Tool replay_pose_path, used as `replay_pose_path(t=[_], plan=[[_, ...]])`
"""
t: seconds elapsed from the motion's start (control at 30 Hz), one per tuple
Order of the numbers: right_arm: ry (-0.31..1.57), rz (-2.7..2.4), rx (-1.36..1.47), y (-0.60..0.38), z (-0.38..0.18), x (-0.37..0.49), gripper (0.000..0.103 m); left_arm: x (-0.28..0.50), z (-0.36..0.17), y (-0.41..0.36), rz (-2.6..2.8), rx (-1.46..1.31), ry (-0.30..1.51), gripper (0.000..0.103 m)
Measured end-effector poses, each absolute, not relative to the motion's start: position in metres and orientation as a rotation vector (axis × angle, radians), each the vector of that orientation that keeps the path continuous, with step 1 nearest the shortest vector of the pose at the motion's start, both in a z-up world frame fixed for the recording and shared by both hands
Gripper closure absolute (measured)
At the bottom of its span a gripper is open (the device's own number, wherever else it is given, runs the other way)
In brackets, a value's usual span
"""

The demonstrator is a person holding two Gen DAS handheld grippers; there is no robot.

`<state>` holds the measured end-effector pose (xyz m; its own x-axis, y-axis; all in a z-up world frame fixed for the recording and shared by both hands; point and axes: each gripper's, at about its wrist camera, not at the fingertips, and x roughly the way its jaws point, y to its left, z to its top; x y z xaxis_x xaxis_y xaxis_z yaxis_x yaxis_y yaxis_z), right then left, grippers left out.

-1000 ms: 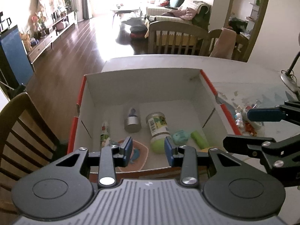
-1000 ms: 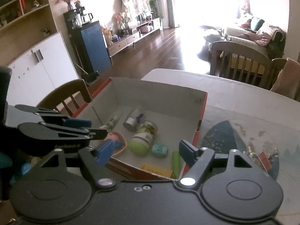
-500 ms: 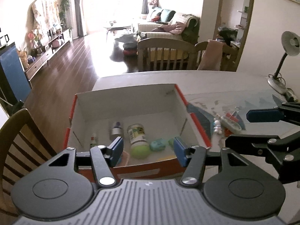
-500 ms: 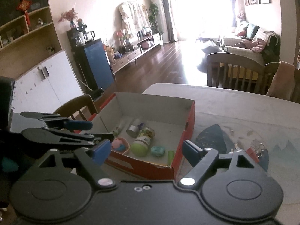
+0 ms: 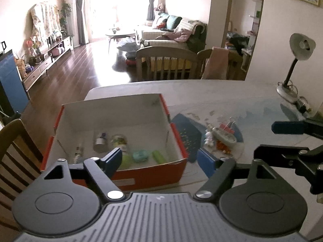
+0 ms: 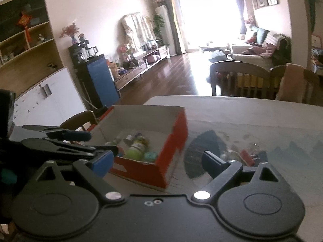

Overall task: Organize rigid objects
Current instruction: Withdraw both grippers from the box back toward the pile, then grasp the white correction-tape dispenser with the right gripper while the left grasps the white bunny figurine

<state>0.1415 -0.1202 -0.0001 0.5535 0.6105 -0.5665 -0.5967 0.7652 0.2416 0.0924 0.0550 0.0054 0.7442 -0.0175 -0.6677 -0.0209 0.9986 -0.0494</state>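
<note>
A red cardboard box (image 5: 153,173) with a white inside stands on the table (image 5: 222,92). In it lie a silver-capped bottle (image 5: 100,141), a green-lidded jar (image 5: 121,143), a teal case (image 5: 140,155), a green tube (image 5: 158,156) and a thin tube (image 5: 78,153). My left gripper (image 5: 161,160) hangs in front of the box, jaws opening, nothing between them. My right gripper (image 6: 157,161) hovers to the right of it, jaws also opening and empty. A heap of small loose items (image 5: 222,137) lies right of the box.
A dark blue mat (image 5: 189,133) lies under the heap. A desk lamp (image 5: 296,64) stands at the table's far right. Wooden chairs (image 5: 165,64) line the far edge, and another chair (image 5: 14,151) stands at the left.
Both grippers have drawn back from the box and risen a little, so it looks smaller. Both pairs of jaws have spread wider. The pink dish in the box is now hidden.
</note>
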Motion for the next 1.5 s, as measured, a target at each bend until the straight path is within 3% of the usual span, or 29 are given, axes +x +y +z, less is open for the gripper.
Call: replay_pose_path(t=[0.73, 1.5], plan=[[0.759, 0.607, -0.001, -0.246, -0.04, 0.18, 0.01, 0.147, -0.025, -0.048, -0.019, -0.093, 0.761, 0.015], [0.878, 0.694, -0.109, -0.245, -0.093, 0.257, 0.015, 0.248, -0.115, -0.091, 0.034, 0.067, 0.902, 0.015]])
